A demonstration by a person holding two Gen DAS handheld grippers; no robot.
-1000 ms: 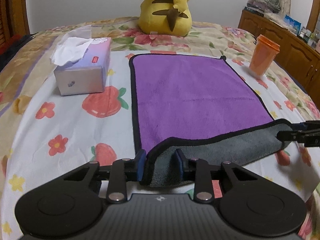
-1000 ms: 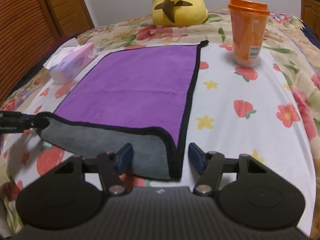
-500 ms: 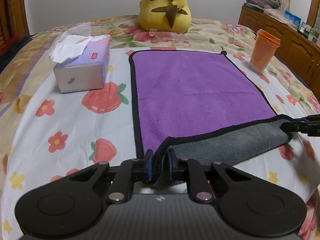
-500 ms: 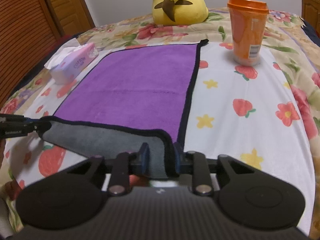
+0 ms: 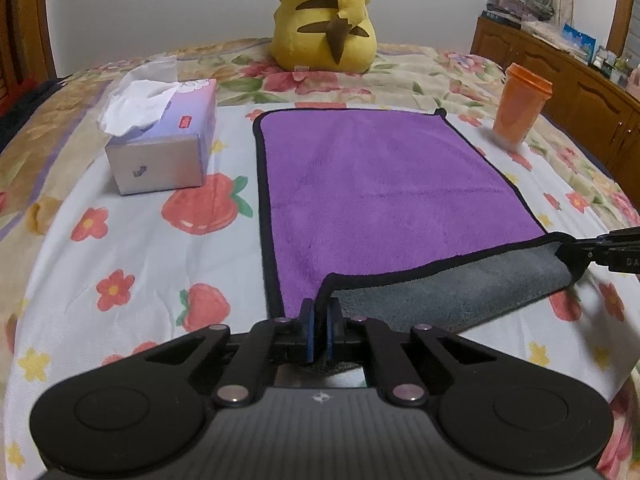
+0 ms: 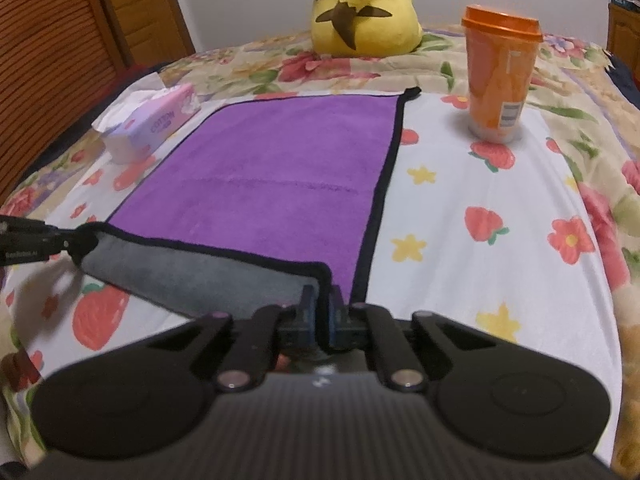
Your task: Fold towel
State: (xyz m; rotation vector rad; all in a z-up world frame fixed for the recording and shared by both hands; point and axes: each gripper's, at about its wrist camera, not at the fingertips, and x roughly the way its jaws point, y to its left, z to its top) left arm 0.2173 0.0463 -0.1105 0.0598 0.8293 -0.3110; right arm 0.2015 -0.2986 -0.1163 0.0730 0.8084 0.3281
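i've got l gripper & r gripper each clamped on a near corner of towel, near hem lifted off bed, rest flat; fold barely begun, carry-over left.

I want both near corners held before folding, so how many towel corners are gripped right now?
2. The left gripper is shut on the near-left corner of the towel; the right gripper is shut on the near-right corner. Both far corners lie free.

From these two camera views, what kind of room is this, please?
Most likely a bedroom. The purple towel lies on a bed with a flower-and-strawberry sheet, a yellow plush toy sits at the far end, and a wooden dresser stands along the wall.
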